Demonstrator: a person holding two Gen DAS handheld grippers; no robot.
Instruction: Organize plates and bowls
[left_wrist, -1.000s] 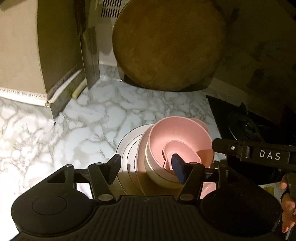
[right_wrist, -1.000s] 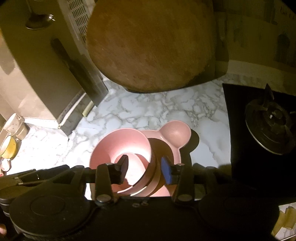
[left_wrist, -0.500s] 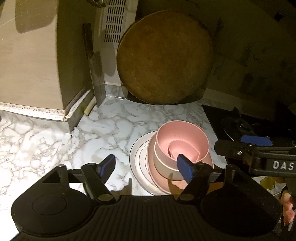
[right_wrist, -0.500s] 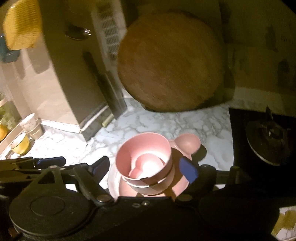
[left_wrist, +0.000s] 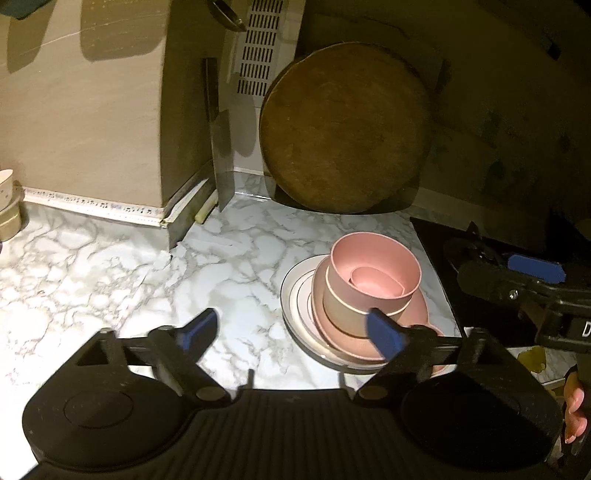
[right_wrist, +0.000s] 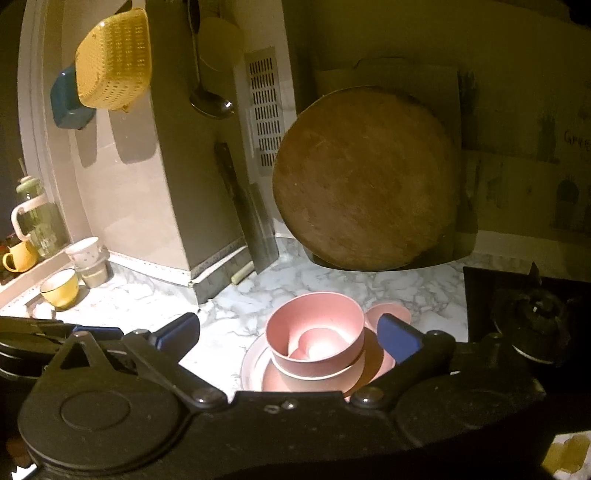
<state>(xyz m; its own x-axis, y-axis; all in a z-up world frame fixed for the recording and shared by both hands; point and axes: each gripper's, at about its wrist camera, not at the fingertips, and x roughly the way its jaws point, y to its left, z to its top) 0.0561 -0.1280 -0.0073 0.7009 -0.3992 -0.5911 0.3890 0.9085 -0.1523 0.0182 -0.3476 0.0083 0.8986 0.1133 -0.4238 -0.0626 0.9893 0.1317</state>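
A stack of dishes stands on the marble counter (left_wrist: 110, 280): a white plate (left_wrist: 295, 299) at the bottom, a pink eared plate (right_wrist: 391, 314) on it, then nested pink bowls (left_wrist: 373, 280) with a small pink dish inside. The stack also shows in the right wrist view (right_wrist: 314, 347). My left gripper (left_wrist: 291, 332) is open and empty, above and in front of the stack. My right gripper (right_wrist: 288, 336) is open and empty, raised above the stack; it shows at the right edge of the left wrist view (left_wrist: 535, 269).
A round wooden board (left_wrist: 343, 133) leans on the back wall. A cleaver (left_wrist: 219, 147) stands beside a beige pillar (left_wrist: 92, 122). A black gas hob (right_wrist: 532, 310) lies right of the stack. Cups (right_wrist: 62, 288) stand at the far left. A yellow strainer (right_wrist: 114, 59) hangs above.
Both grippers opened wide and drew up and back from the stack. The pink bowls, tilted a second ago, now sit upright and nested on the plates.
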